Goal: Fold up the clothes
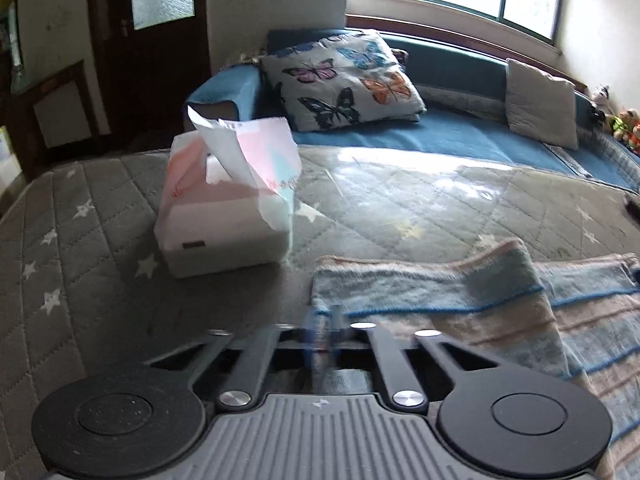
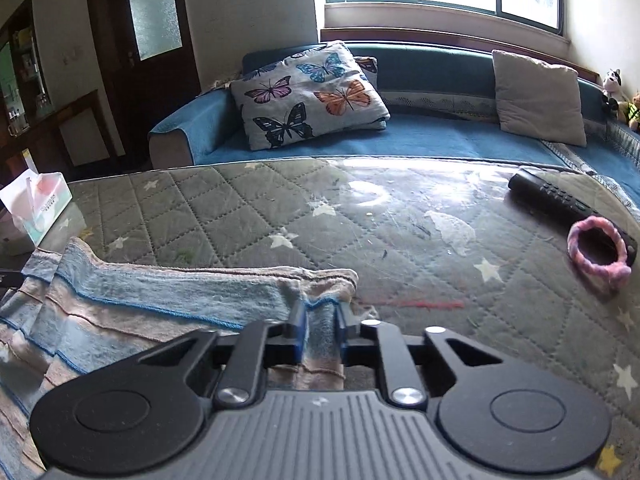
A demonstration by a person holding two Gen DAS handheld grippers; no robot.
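A tissue box [image 1: 228, 200] sits on the quilted star-print table cover [image 2: 248, 208], with a black remote [image 2: 560, 200] touching a pink knitted ring [image 2: 598, 246] well apart from it. Behind, a butterfly pillow [image 2: 308, 96] and grey cushion [image 2: 538, 98] rest on the blue sofa [image 2: 400, 140].

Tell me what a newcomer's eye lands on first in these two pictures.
Likely the striped towel on the quilted table, its corner between the fingers of the right gripper. Next, the butterfly pillow on the blue sofa behind. In the left view, the tissue box stands left of the towel.
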